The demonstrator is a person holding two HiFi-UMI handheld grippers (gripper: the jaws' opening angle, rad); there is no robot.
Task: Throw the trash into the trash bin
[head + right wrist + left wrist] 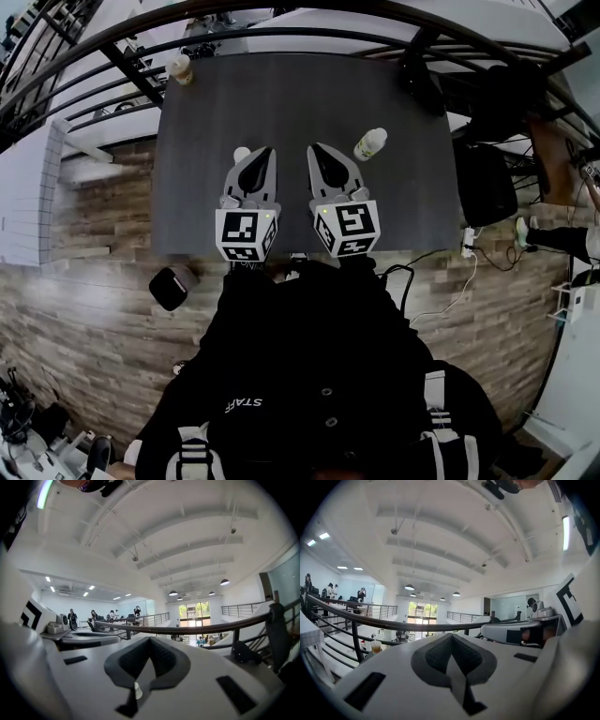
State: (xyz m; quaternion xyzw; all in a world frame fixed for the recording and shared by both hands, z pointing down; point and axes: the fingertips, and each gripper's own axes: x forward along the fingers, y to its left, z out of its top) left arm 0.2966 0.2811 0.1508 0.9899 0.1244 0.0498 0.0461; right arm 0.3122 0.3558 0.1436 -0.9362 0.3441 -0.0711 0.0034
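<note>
On the dark grey table point(300, 103) a white bottle point(370, 143) lies right of my right gripper point(315, 150). A drink cup point(178, 67) stands at the far left corner and shows again as the cup point(376, 646) in the left gripper view. A small white thing point(242, 155) sits just left of my left gripper point(266, 152). Both grippers hover side by side over the table's near half, pointing level, shut and empty. The left gripper point(451, 638) and the right gripper point(151, 641) each show closed jaws. A black bin-like container point(171, 286) stands on the floor at the left.
A black bag point(419, 80) rests on the table's far right corner. Black railings point(112, 56) curve behind the table. A power strip with cables point(466, 242) lies on the wooden floor to the right. People stand far off in the hall.
</note>
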